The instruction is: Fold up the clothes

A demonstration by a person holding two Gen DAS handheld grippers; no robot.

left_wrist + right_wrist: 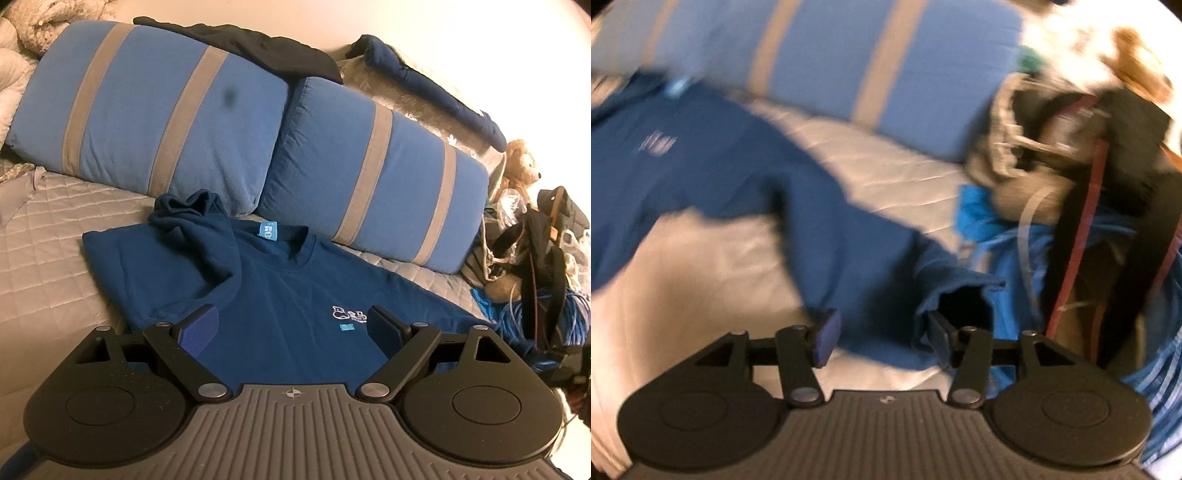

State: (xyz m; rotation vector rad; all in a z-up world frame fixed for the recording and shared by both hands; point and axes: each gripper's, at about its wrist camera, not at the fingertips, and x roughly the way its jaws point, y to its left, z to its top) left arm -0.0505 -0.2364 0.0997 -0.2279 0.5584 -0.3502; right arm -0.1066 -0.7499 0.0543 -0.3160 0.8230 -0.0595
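Right gripper beside cable clutter (blurred)

The sweatshirt lies flat on the bed, two pillows behind it, clutter right.

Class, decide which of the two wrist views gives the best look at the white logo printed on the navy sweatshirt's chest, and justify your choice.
The left wrist view: there the white logo is sharp on the navy sweatshirt, just above a small light blue patch. In the right wrist view motion blur smears the same logo into pale streaks near the left edge, unreadable.
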